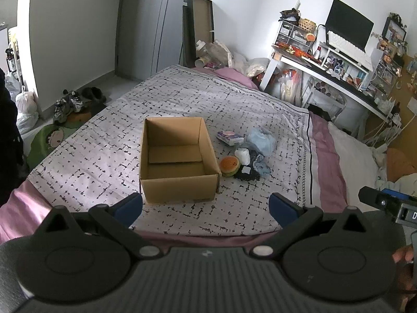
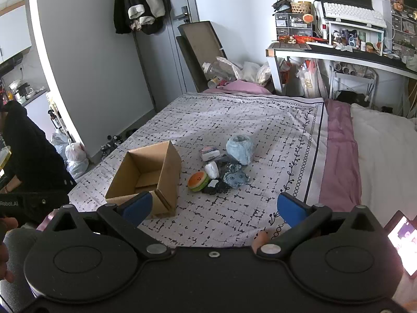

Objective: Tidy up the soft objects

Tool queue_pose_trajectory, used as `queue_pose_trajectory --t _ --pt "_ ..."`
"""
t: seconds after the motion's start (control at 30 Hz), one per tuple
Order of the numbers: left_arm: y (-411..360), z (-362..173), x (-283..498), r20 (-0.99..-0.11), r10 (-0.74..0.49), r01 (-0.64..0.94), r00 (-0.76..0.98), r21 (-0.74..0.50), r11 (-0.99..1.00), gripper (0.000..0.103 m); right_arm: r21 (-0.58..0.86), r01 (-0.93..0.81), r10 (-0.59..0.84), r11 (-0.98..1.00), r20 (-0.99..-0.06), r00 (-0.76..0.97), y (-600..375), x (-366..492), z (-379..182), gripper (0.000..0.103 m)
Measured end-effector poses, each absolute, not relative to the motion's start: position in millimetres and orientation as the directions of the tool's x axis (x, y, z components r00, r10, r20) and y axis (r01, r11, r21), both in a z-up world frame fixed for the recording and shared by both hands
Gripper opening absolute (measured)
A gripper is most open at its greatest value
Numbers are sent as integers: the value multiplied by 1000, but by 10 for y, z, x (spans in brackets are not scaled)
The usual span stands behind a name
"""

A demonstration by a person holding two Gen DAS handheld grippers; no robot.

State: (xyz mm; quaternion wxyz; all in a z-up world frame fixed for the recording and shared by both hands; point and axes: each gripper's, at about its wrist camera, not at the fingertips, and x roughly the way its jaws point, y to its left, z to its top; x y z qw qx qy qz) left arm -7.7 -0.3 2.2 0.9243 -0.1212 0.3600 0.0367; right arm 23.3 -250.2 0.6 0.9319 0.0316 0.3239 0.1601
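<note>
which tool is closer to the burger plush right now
Right, by a little. The right tool hangs open straight before the burger plush; the left tool faces the cardboard box, plush off to its right.

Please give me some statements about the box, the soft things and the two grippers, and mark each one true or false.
1. The cardboard box holds no soft items. True.
2. The burger plush lies inside the box. False: it lies on the bedspread beside the box.
3. The left gripper is shut on an item. False: its jaws are wide open and hold nothing.
4. The right gripper is open and holds nothing. True.
</note>
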Motion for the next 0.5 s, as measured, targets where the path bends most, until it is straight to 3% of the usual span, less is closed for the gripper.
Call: queue_pose_trajectory --t 0.5 --pt "-48 25 -70 -674 -34 -137 738 -199 970 102 158 -270 310 950 -593 743 -2550 232 39 103"
